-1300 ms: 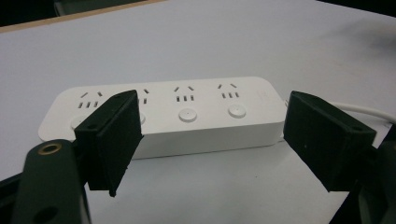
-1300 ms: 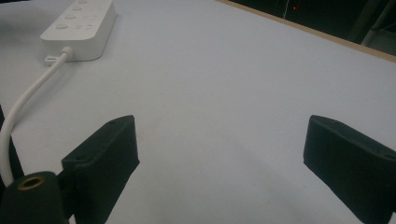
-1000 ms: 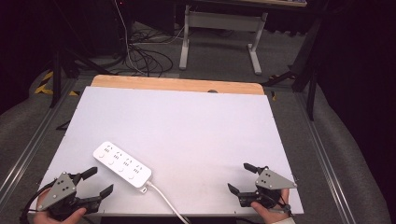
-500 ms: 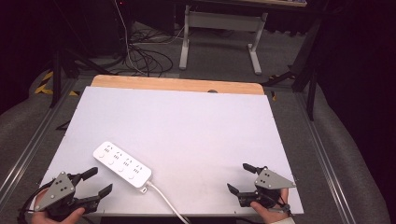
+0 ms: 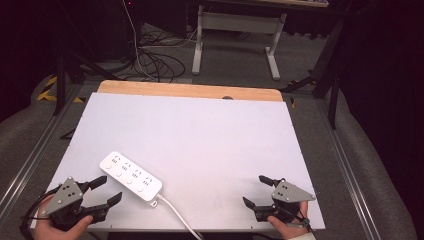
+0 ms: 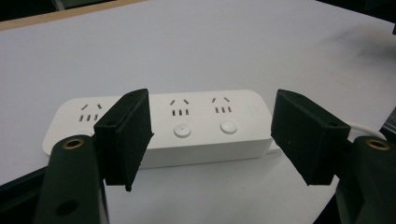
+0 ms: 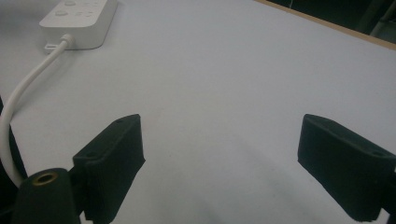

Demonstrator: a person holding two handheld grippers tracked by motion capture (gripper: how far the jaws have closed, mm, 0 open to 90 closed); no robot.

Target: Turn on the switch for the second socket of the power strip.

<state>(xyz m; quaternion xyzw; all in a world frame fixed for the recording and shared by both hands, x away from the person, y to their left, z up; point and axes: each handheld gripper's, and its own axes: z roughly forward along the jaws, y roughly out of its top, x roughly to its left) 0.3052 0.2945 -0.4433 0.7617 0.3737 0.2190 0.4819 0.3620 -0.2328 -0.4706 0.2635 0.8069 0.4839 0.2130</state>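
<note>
Both tools, left tool (image 5: 102, 192) and right tool (image 5: 259, 190), gape apart at the table's (image 5: 200, 130) near edge, power strip (image 5: 131, 175) between.

The long white plastic power strip (image 6: 161, 126) has a smooth, faintly glossy shell, and its round white cable (image 7: 18, 100) looks like smooth rubbery plastic. It lies on a matt white table sheet (image 5: 200, 135) edged at the far side by a bare light wood strip (image 5: 190, 90). The 2 black pads (image 6: 128, 133) of the left gripper (image 6: 215, 135) look matt and slightly rough, like foam or rubber.
</note>
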